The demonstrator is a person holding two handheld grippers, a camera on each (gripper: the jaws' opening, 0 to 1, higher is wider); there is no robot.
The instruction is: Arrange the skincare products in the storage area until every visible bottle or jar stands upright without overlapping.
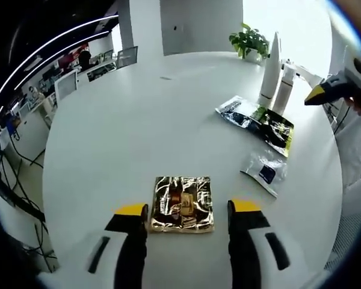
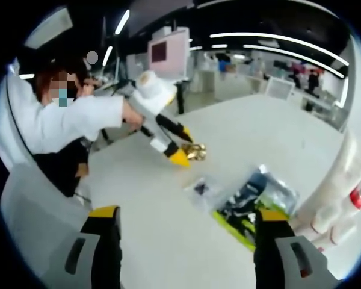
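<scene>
In the left gripper view, the left tool (image 1: pixel 188 211) stands wide open over the white round counter (image 1: pixel 138 120). A gold foil packet (image 1: pixel 182 203) lies flat on the counter between its two yellow-tipped jaws, and I cannot tell if the jaws touch it. Further away on the right side, two tall white bottles (image 1: pixel 275 75) stand upright, just beside each other. Near their base a black and green packet (image 1: pixel 259 119) lies flat, and a small clear packet (image 1: pixel 266 171) with a dark label lies a little nearer to the tool. A green plant (image 1: pixel 249 41) stands at the far edge of the counter behind the bottles. The right tool (image 1: pixel 343 87) comes in at the right edge of this view, above the counter.

In the right gripper view, the right tool (image 2: pixel 186 220) is also wide open and holds nothing. Between its jaws, on the counter (image 2: pixel 259 132), lie the clear packet (image 2: pixel 201 188) and the black and green packet (image 2: pixel 253 205). The white bottles (image 2: pixel 343 186) stand at the right edge, close to the right jaw. Across the counter a person in a white sleeve (image 2: pixel 72 123) holds the left tool (image 2: pixel 186 153) tilted down at the gold packet (image 2: pixel 195 152).
</scene>
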